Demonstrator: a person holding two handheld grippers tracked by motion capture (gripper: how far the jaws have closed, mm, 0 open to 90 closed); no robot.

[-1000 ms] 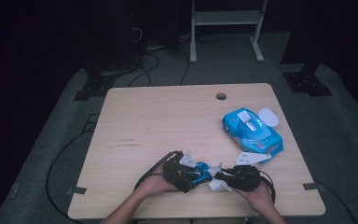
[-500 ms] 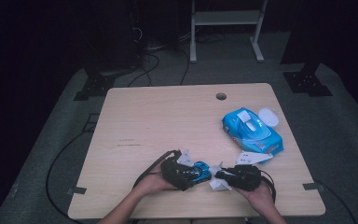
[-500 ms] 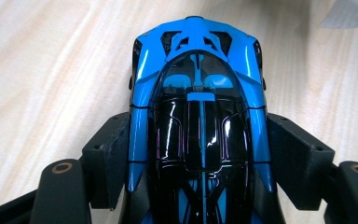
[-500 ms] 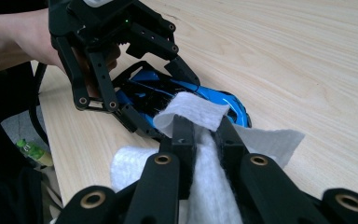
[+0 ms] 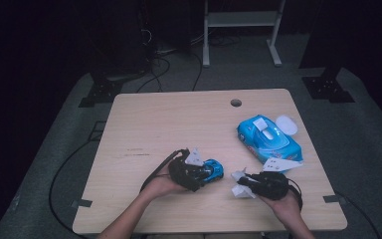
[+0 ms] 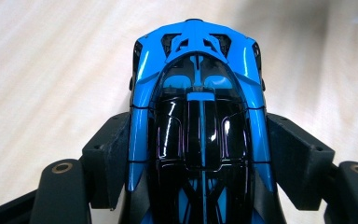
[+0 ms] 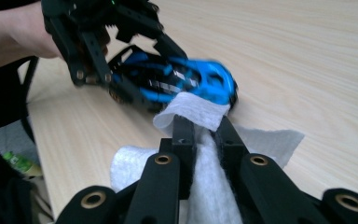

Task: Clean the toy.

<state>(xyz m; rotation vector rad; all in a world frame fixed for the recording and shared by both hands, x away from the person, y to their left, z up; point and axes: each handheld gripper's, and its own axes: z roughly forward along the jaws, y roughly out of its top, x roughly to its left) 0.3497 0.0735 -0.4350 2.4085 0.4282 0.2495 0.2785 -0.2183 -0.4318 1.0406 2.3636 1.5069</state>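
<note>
A blue wipes pack [image 5: 268,139] lies on the wooden table [image 5: 179,124].

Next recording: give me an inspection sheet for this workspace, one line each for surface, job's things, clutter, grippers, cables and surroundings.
Surface: light wooden table, a round hole near its far edge, faint marks left of centre.
Job's things: blue toy car at the near middle; white wipe just right of it.
Clutter: blue wipes pack at the right, its white lid open; a loose white sheet lies beside its near end.
Grippers: left gripper shut on the toy car's sides; right gripper shut on the wipe, close to the car.
Cables: a black cable loops off the table's left; more on the floor beyond.
Surroundings: dark room, grey floor, white stand legs behind.
</note>
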